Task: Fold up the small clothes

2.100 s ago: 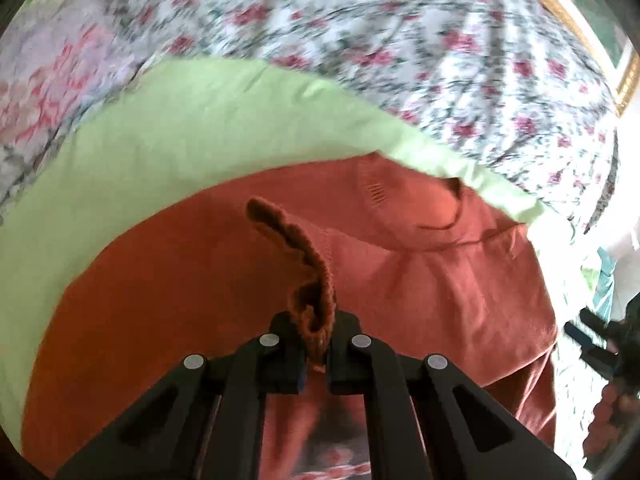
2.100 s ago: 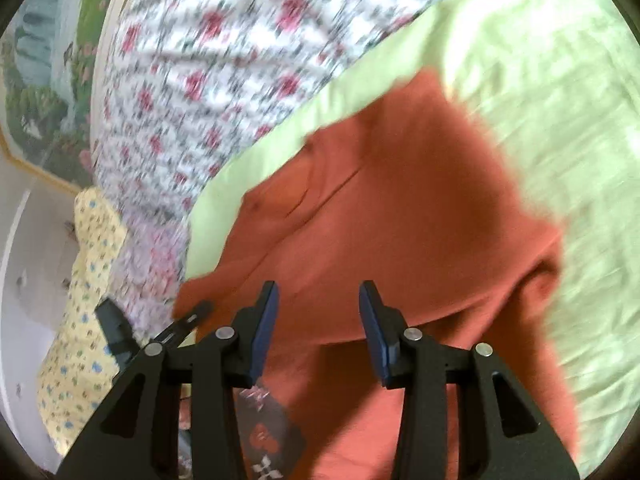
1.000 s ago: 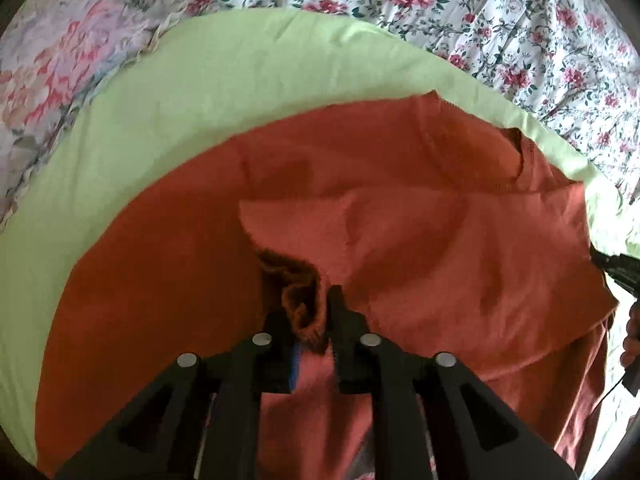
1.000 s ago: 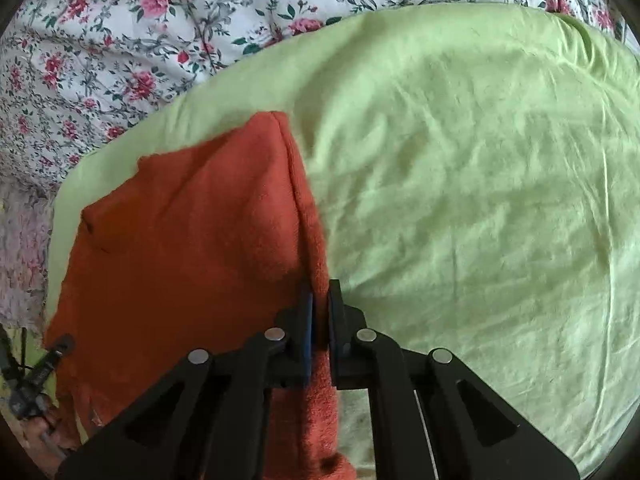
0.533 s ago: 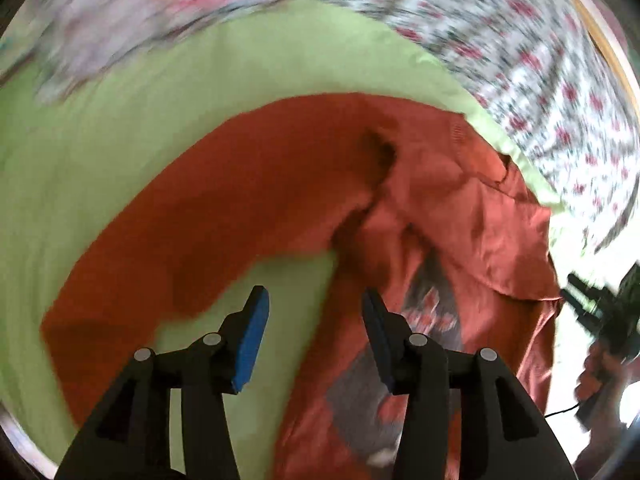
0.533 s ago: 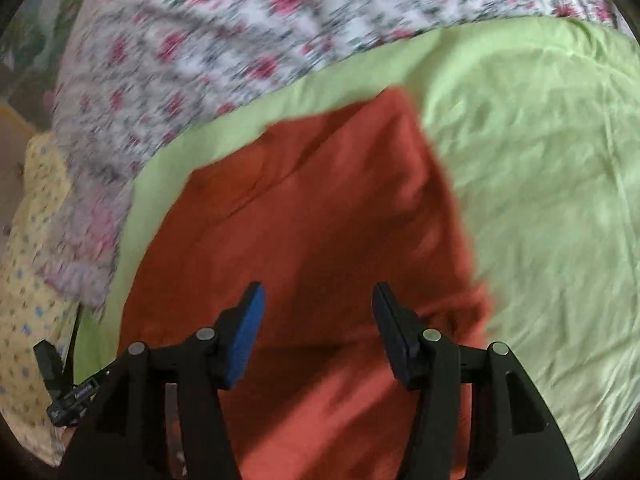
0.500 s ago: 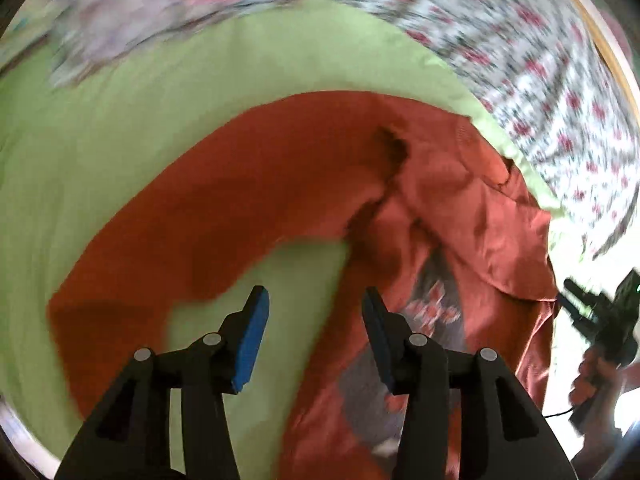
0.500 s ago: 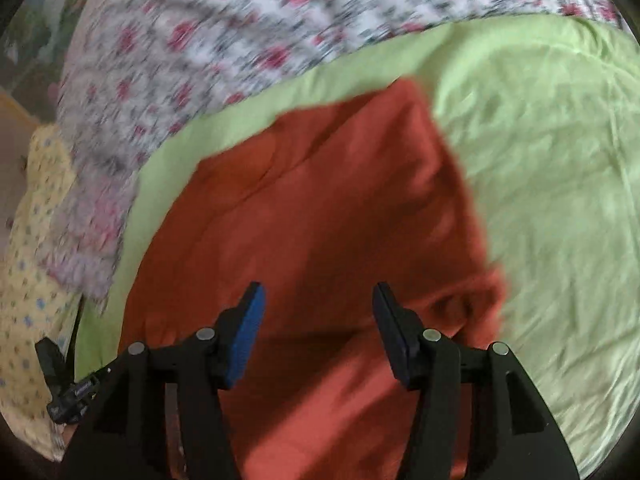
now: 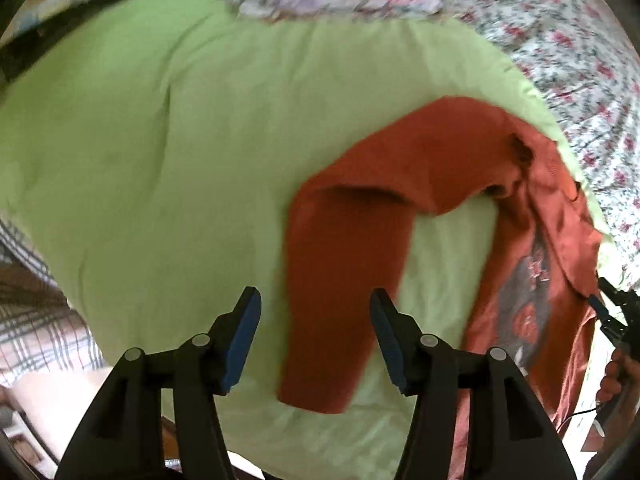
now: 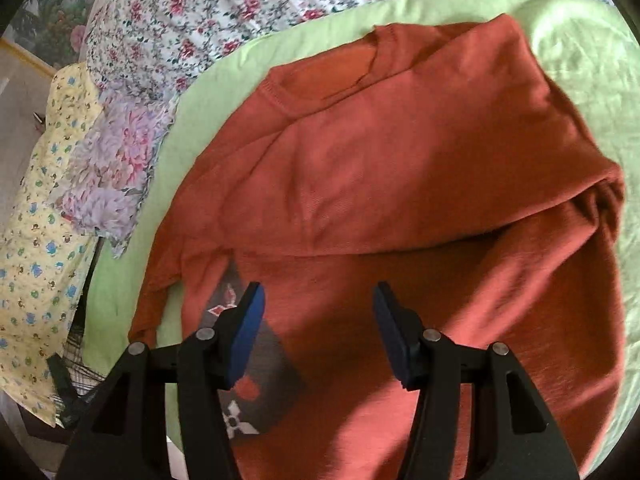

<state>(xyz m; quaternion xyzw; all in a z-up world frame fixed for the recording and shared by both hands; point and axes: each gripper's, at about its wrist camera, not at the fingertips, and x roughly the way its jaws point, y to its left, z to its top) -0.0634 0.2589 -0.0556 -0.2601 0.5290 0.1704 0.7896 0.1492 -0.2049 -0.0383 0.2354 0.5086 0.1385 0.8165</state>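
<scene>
Both tongs hold nothing as we look at them. Our left gripper [image 9: 316, 336] has its jaws opening, with only a stretch of red sleeve lying on the bed below the gap and no pad pressing it. Our right gripper [image 10: 316, 334] stands with its jaws apart over the lower middle of its frame, the cloth below untouched by either pad.

The red sweatshirt [image 10: 400, 184] lies on the green sheet [image 9: 160, 140], filling the centre and lower right of the right wrist view, its collar toward the top. One flap is laid across the body, and a printed patch [image 10: 256, 392] shows below it at lower centre. In the left wrist view a long sleeve [image 9: 340, 280] runs down the middle of the frame, spread out on the sheet, while the body bunches at the right edge. The floral quilt [image 10: 200, 12] sits along the top.

We judge the fold as begun but far from finished: one side is turned in, the sleeve still lies loose, and no neat packet exists.

A second ago each gripper was pinched on red cloth, the left on a ribbed cuff and the right on an edge. Since then both have let go, and the sleeve has dropped flat.
</scene>
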